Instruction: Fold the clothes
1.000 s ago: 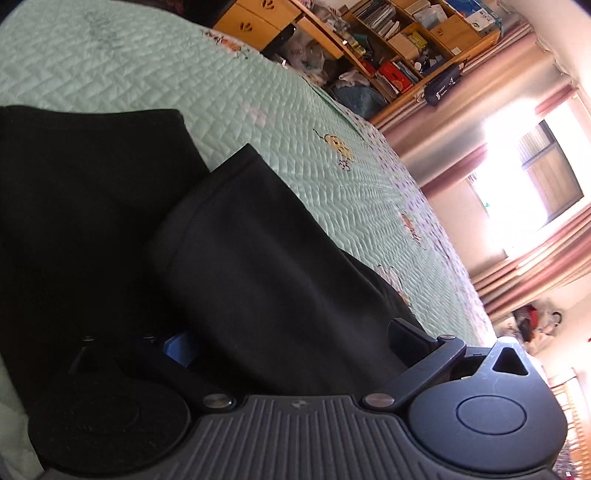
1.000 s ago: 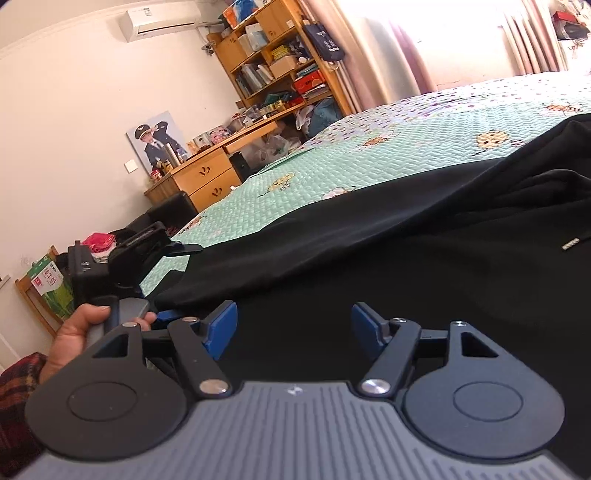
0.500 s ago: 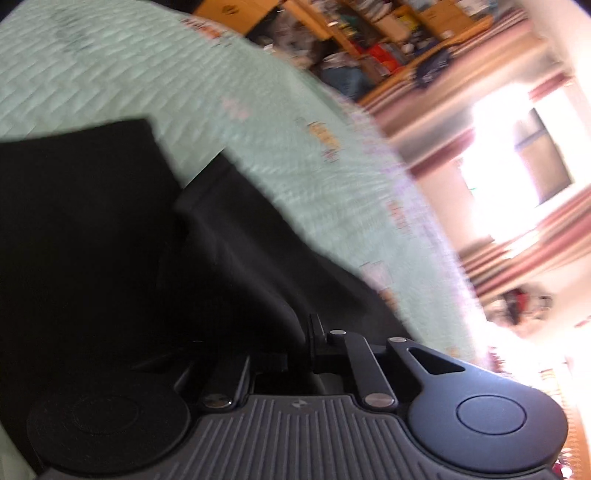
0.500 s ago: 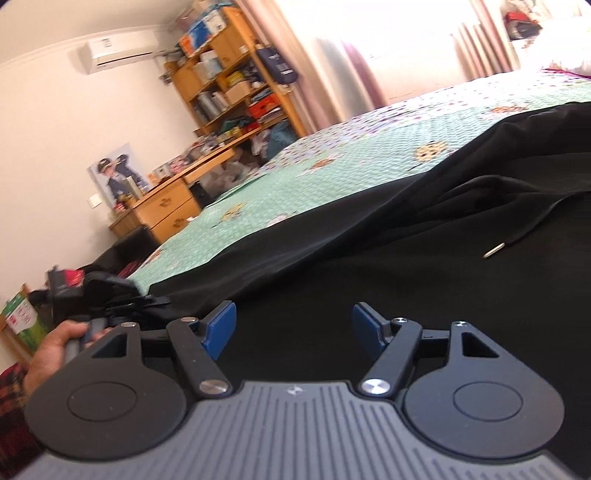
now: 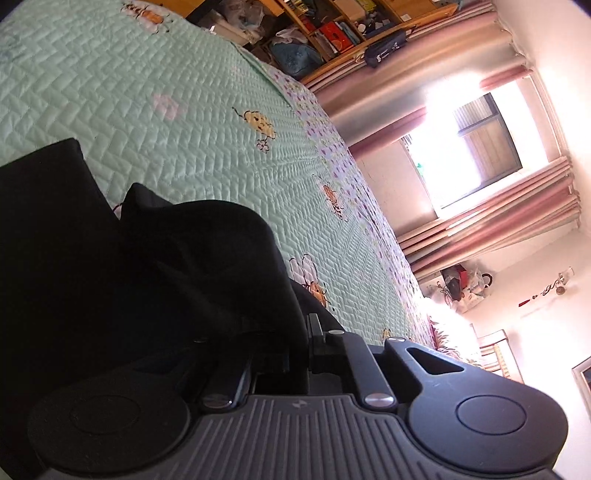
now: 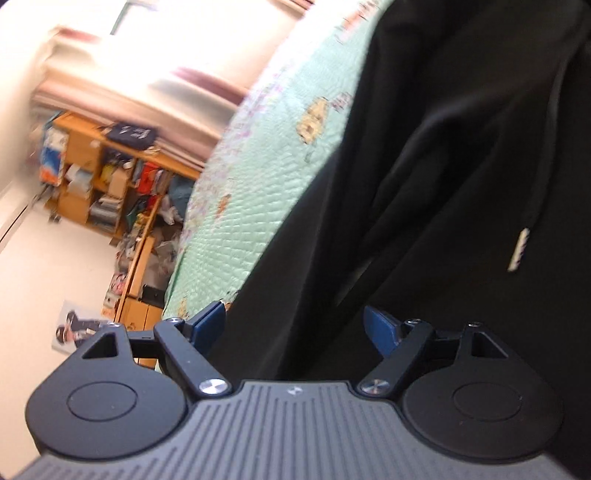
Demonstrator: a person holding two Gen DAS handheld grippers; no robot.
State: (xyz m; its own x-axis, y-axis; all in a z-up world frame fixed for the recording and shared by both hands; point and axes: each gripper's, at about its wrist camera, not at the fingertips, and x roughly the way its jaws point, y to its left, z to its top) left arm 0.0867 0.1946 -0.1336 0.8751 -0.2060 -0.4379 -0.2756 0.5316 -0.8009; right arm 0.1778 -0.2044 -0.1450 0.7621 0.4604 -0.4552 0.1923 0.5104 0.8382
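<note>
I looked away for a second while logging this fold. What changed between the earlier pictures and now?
The left gripper closed on a bunched fold of the black garment and lifted it slightly. The right gripper rolled sideways, tilting its view; its jaws are opening, astride the cloth without pressing it. The garment still lies on the green quilt.

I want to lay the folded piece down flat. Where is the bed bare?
Bare green quilt runs from the black garment's edge to the shelves and curtains. Nearer, the garment covers the bed under the left gripper, and under the right gripper too.
</note>
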